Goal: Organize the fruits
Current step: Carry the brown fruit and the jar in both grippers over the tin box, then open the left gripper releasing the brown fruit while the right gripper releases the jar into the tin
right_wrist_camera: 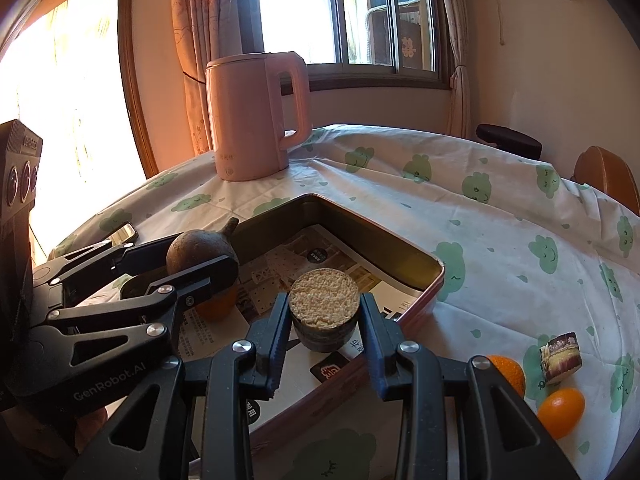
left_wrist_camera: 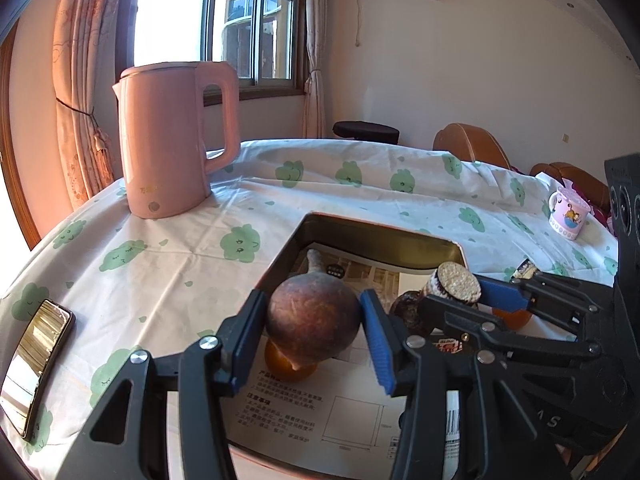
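My left gripper (left_wrist_camera: 312, 304) is shut on a round brown fruit (left_wrist_camera: 312, 320) with a stem, held just above a small orange (left_wrist_camera: 288, 368) in the paper-lined tin tray (left_wrist_camera: 360, 232). My right gripper (right_wrist_camera: 325, 304) is shut on a short sugarcane piece (right_wrist_camera: 324, 300) with a pale cut top, over the tray's (right_wrist_camera: 424, 264) near right side. Each view shows the other gripper: the right one (left_wrist_camera: 460, 292) with the cane piece (left_wrist_camera: 458, 282), the left one (right_wrist_camera: 200, 264) with the brown fruit (right_wrist_camera: 196, 250). A dark round fruit (left_wrist_camera: 408, 308) lies in the tray between them.
Two oranges (right_wrist_camera: 508, 372) (right_wrist_camera: 560, 412) and another cane piece (right_wrist_camera: 560, 352) lie on the tablecloth right of the tray. A pink kettle (left_wrist_camera: 168, 140) stands behind it, a phone (left_wrist_camera: 36, 364) lies at the left, a mug (left_wrist_camera: 568, 212) at the far right.
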The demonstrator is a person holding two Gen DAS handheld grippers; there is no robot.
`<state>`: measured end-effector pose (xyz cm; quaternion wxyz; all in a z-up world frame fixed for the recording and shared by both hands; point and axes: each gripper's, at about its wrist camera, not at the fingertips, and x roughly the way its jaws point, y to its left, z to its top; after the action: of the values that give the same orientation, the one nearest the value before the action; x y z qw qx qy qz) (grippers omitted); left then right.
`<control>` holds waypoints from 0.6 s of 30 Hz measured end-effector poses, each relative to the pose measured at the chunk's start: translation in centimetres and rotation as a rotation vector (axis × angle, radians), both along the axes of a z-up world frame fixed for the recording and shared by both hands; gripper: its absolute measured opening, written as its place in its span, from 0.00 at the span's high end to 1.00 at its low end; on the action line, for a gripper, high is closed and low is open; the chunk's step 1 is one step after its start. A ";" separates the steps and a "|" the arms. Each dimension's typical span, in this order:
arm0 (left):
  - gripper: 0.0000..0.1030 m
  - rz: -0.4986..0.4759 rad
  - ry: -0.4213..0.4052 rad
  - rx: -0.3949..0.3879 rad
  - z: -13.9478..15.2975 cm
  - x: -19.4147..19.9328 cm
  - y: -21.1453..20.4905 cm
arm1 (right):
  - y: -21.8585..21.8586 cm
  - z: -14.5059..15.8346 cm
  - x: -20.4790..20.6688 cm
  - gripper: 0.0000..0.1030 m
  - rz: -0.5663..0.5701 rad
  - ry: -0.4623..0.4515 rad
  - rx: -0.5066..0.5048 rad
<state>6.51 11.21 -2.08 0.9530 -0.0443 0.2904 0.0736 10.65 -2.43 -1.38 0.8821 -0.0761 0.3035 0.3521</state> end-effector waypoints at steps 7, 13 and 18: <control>0.52 0.000 0.005 0.004 0.0 0.0 -0.1 | -0.3 0.2 -0.1 0.60 -0.012 -0.002 0.014; 0.50 -0.001 0.003 0.001 -0.1 0.0 0.1 | -0.2 0.2 -0.1 0.57 -0.021 -0.011 0.010; 0.34 0.026 -0.025 -0.029 0.1 -0.5 1.0 | -1.0 0.6 -0.4 0.45 -0.080 -0.050 0.026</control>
<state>6.01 12.18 -1.97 0.9548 -0.0627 0.2791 0.0814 10.23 -3.46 -0.79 0.9037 -0.0612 0.2796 0.3185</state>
